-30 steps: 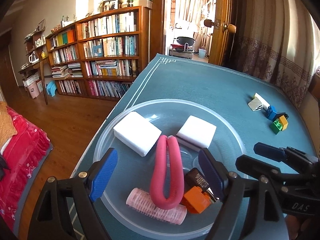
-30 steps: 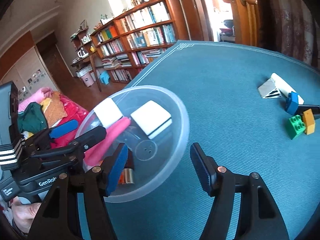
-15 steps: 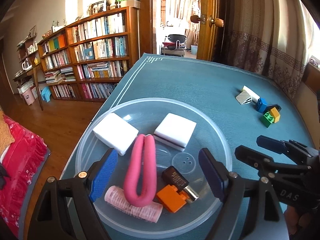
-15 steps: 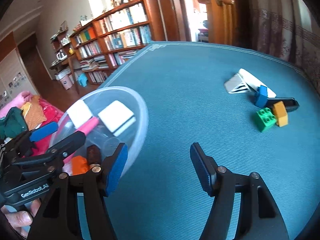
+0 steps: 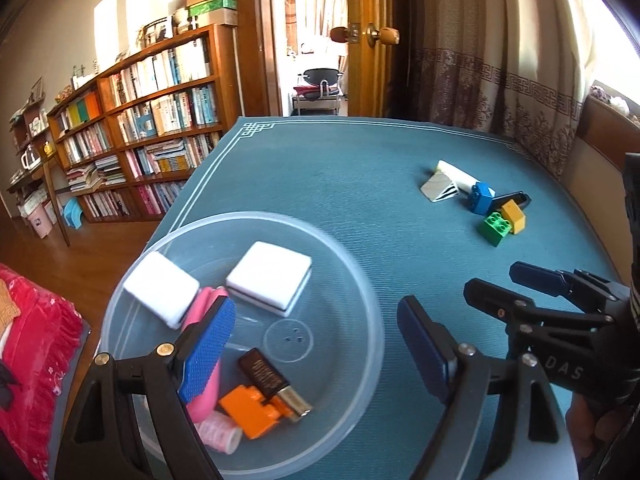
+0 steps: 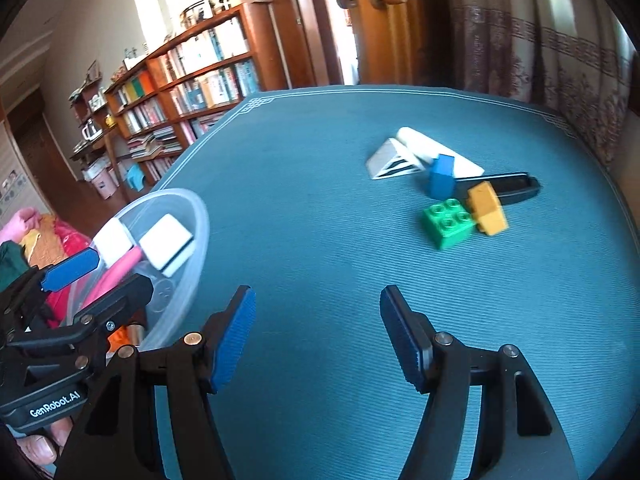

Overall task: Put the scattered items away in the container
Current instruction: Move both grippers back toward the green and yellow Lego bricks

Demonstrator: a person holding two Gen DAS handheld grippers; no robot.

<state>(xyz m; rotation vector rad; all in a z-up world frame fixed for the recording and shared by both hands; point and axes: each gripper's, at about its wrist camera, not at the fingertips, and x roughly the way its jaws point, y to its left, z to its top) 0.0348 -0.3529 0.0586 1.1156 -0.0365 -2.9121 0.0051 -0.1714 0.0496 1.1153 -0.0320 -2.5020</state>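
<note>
A clear plastic bowl sits at the near left of the teal table and holds two white blocks, a pink bendy curler, a pink roller, an orange brick and a brown tube. My left gripper hangs open over the bowl's right side. Far right lie a green brick, yellow brick, blue brick, black clip, white tube and a grey wedge. My right gripper is open, empty, well short of them.
The teal cloth runs bare between the bowl and the brick pile. A bookshelf and an open wooden door stand beyond the far edge. A curtain hangs on the right. Red bedding lies left, below the table.
Both cameras have swung right: the bowl has slid left in both views and the brick pile has grown nearer to my right gripper. Both grippers stay open; the bowl's contents are unchanged.
</note>
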